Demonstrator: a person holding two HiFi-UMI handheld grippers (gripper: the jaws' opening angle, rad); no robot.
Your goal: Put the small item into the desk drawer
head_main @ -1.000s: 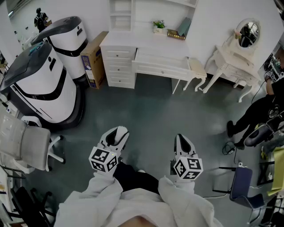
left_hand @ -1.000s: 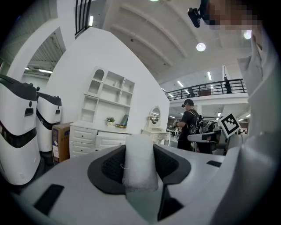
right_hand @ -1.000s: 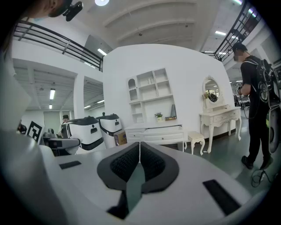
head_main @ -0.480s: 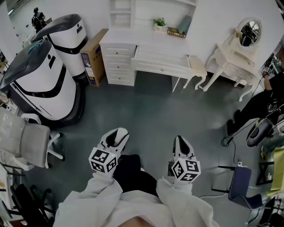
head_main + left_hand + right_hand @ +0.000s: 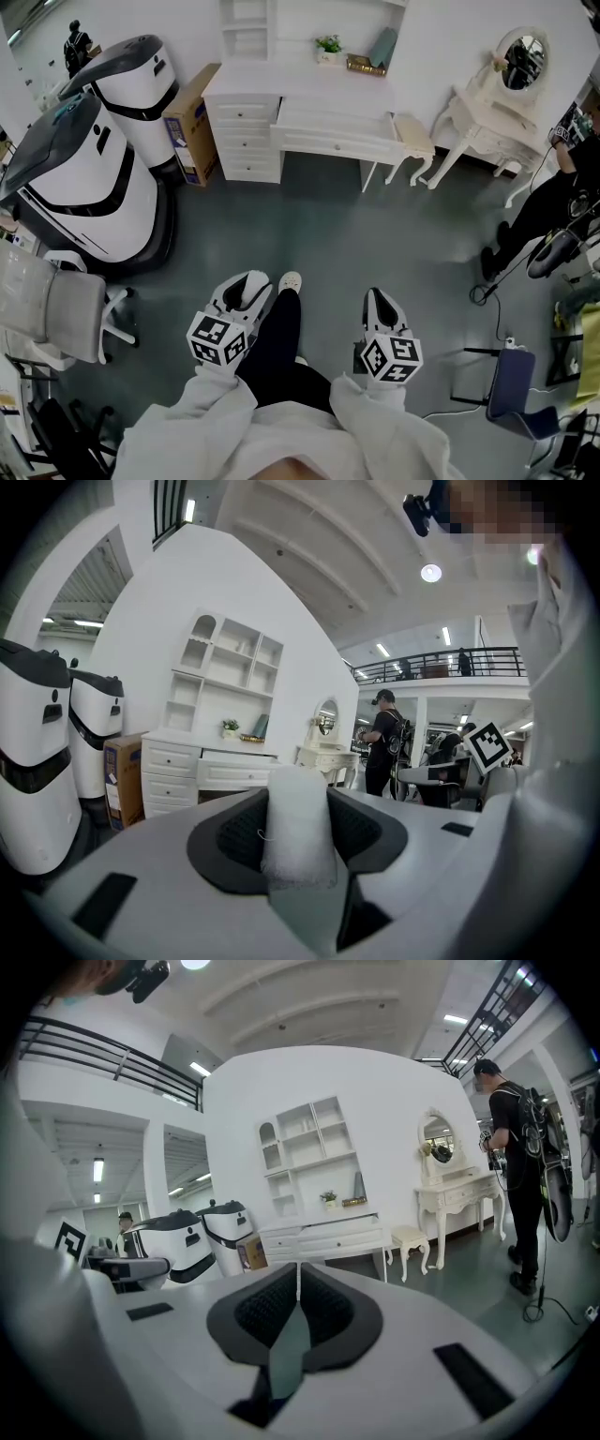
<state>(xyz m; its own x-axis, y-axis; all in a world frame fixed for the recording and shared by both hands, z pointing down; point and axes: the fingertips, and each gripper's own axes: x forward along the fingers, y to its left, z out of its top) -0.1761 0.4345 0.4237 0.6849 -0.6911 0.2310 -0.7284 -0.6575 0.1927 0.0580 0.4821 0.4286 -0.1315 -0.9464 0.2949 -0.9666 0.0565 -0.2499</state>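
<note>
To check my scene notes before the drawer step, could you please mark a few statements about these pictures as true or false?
1. The left gripper holds a white item between its jaws. True.
2. The right gripper holds an item too. False: it is shut with nothing in it.
3. A potted plant stands on the white desk. True.
4. The cardboard box stands right of the desk. False: in the head view it is at the desk's left.
</note>
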